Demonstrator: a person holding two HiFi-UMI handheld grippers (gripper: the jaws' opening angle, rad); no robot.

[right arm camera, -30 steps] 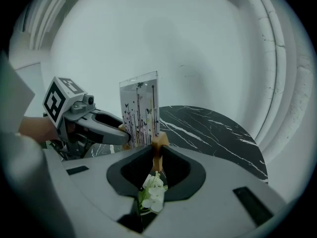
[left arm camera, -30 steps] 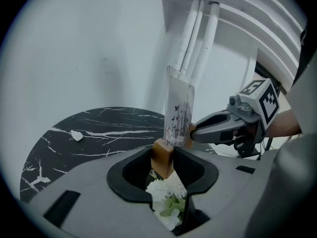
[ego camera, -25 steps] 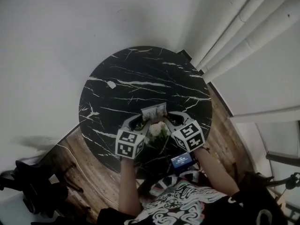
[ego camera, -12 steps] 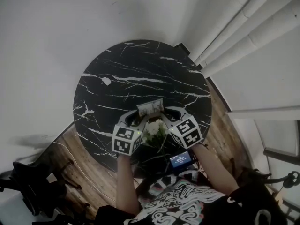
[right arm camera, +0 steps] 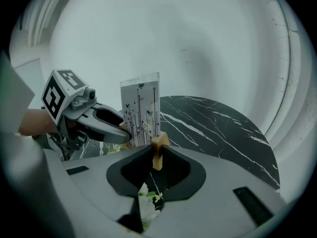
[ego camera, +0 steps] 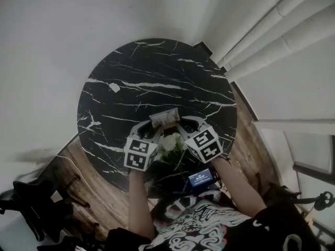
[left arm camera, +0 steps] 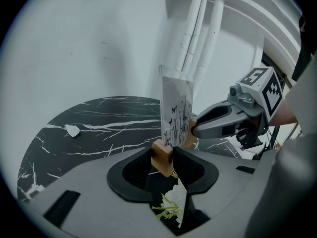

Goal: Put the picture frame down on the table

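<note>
The picture frame is a clear upright panel with a printed plant drawing, standing on a pale wooden base. It hangs upright just above the near part of the black marble table. My left gripper is shut on the left end of the wooden base. My right gripper is shut on the right end of that base. In the left gripper view the panel rises ahead with the right gripper beside it. The right gripper view shows the panel and the left gripper. Whether the base touches the table I cannot tell.
White flowers lie on the table directly under my grippers. A small white scrap lies at the table's left side. A device with a lit blue screen sits at the near edge. White pipes or drapes run along the wall at right.
Both grippers have sunk a little towards the table top, carrying the frame between them. Their grip on the wooden base looks the same.
</note>
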